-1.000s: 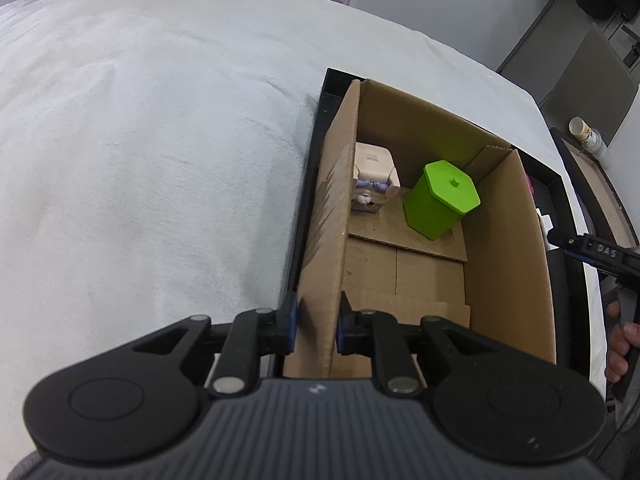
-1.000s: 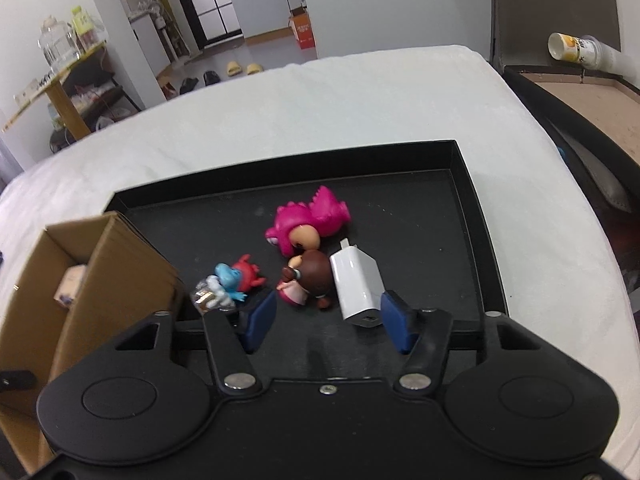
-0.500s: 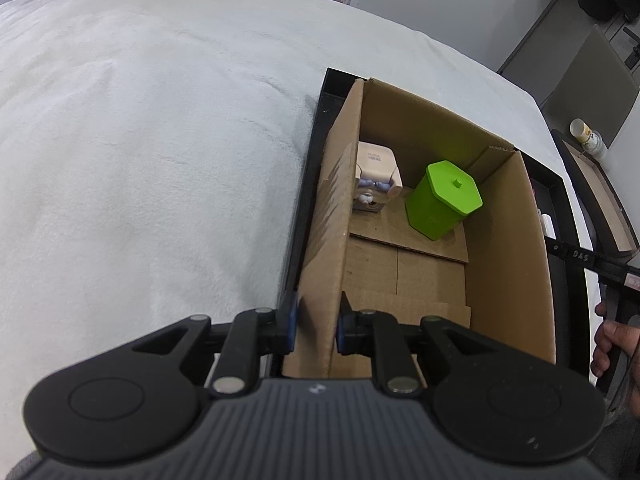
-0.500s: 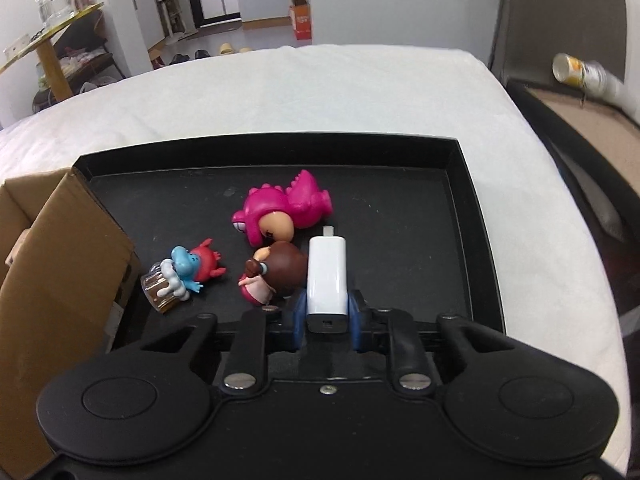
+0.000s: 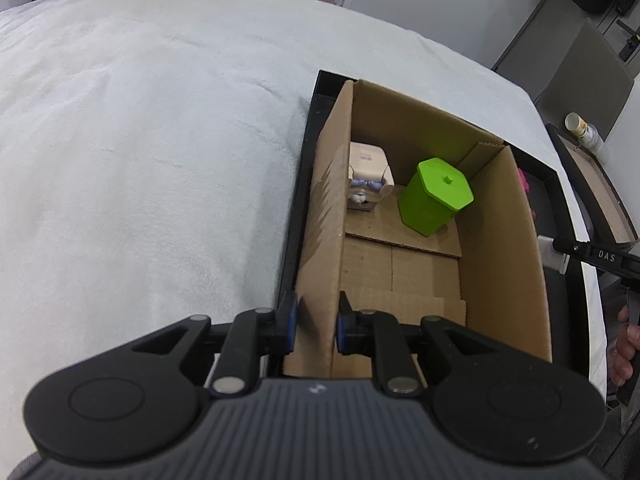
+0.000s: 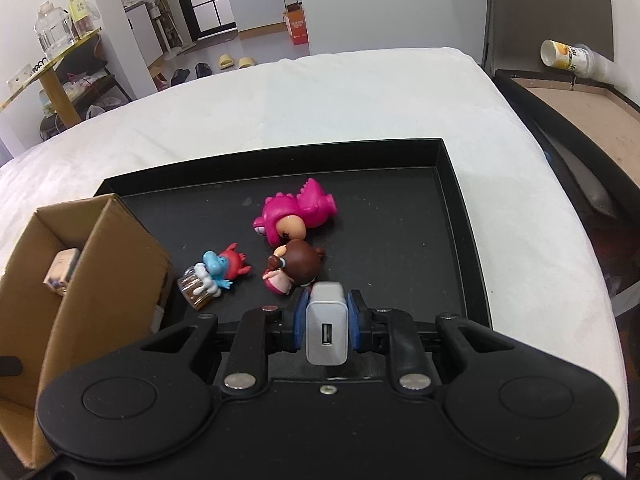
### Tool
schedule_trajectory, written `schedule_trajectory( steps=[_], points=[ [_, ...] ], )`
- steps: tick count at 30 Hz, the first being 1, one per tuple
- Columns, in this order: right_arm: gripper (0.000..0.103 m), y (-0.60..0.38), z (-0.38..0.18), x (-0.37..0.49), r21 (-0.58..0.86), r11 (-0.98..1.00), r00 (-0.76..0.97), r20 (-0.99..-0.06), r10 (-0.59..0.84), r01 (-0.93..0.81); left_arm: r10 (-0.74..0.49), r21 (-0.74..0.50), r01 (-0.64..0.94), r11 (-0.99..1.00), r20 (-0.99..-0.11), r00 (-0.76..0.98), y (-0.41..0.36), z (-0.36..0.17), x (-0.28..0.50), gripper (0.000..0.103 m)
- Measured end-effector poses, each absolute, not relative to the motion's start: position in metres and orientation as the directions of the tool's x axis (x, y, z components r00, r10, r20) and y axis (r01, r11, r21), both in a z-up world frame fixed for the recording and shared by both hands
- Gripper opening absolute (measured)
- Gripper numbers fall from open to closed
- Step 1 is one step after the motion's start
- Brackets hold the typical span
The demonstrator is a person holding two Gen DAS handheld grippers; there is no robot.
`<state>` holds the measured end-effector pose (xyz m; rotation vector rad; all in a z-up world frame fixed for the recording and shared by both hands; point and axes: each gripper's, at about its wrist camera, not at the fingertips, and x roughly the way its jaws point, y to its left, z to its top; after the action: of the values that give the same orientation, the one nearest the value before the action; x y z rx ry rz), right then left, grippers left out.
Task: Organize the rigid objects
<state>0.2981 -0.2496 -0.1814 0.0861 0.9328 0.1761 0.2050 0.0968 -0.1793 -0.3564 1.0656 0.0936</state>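
On the left, the left gripper (image 5: pixel 316 326) has its jaws almost shut on the near end of the left wall of the box (image 5: pixel 326 216). It pinches the cardboard, one pad on each side, and this looks like it keeps the box steady. The box sits at the left end of a black tray (image 6: pixel 456 208), and the tray lies on a white cloth (image 5: pixel 140 140).

Inside the box, at the far end, there are two things. A small cream toy (image 5: pixel 368 176) leans by the left wall. A green pot (image 5: pixel 436 196) with a lid stands just beside it. The near part of the box floor is bare.

Next come the toys on the tray floor. There is a little blue toy (image 6: pixel 218 274), then a brown-haired doll (image 6: pixel 296 266), and a pink dino (image 6: pixel 298 214) behind the doll.

On the right, the right gripper (image 6: pixel 326 316) has just closed its jaws. They are now tight on a white charger (image 6: pixel 326 328), with a blue pad pressing on each side. The charger is held off the tray, just in front of the doll.

So the step in hand is moving the charger to the box. Next, the charger must go left, up over the box wall, and down onto the bare floor. It should miss the green pot. Then the jaws can let go.
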Motion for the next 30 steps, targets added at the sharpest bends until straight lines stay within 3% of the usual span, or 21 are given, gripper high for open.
schedule_trajectory(
  steps=[30],
  points=[
    [0.021, -0.218, -0.101, 0.267, 0.243, 0.948, 0.589, -0.744, 0.317, -0.204, -0.105, -0.246, -0.213, 0.945, -0.85, 0.516, 0.097, -0.174, 0.198, 0.015]
  ],
)
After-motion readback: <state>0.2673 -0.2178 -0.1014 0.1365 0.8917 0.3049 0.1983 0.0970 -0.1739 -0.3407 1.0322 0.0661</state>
